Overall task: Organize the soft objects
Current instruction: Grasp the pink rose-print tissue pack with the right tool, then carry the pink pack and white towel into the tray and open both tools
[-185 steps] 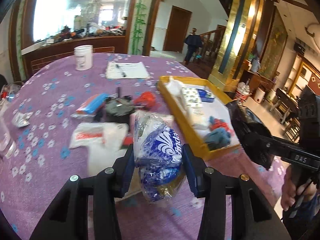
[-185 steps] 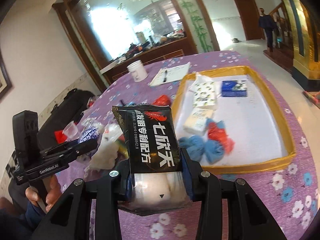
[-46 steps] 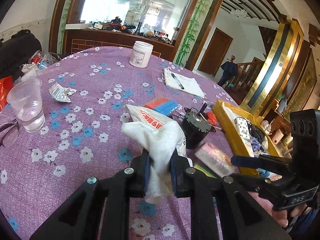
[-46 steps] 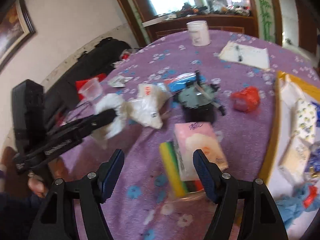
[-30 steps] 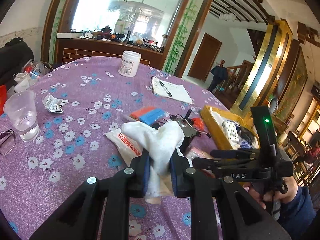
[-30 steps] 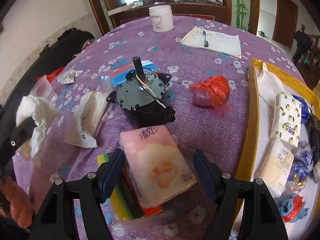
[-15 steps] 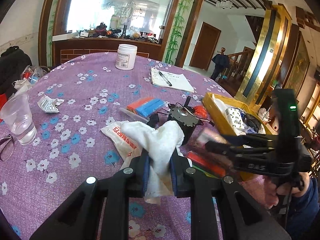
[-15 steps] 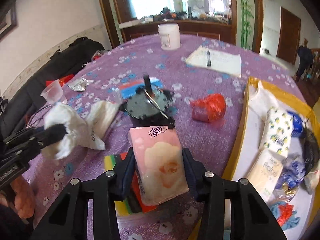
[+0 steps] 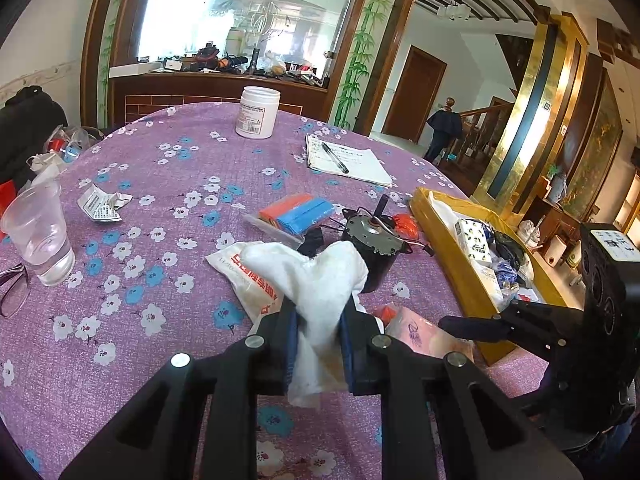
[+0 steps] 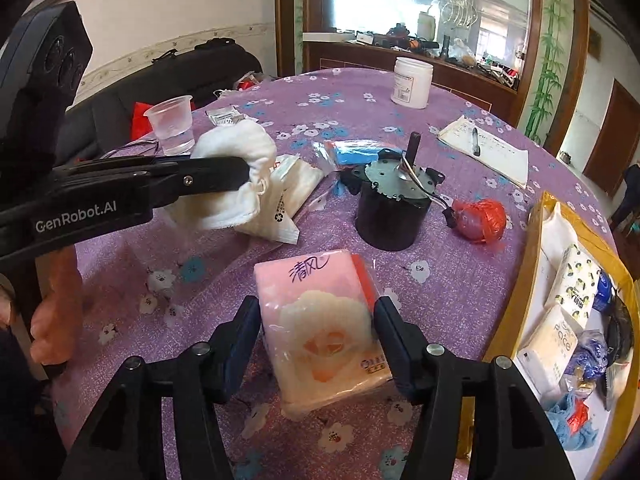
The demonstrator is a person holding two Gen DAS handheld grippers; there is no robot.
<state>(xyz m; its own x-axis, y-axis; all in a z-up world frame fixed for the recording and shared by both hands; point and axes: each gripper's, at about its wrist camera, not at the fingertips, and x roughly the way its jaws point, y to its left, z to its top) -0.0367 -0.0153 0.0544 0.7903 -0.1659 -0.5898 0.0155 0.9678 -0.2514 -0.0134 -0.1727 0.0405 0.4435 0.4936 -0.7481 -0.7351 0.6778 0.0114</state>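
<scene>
Left gripper (image 9: pixel 318 344) clamps a white cloth (image 9: pixel 316 276); right gripper (image 10: pixel 316 340), jaws opening, straddles a pink tissue pack (image 10: pixel 320 320), yellow tray (image 10: pixel 516 292) at three o'clock.

Worktop (image 10: pixel 400 92): motor (image 10: pixel 390 204) at centre, jar (image 10: pixel 412 82) behind it, notepad (image 10: pixel 486 150) and tray (image 10: pixel 508 316) to its right, cup (image 10: pixel 170 128) far left.

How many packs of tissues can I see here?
3. A pink pack in front of the motor; a patterned pack and a plain pack side by side in the tray. The clutter there may hide more.
</scene>
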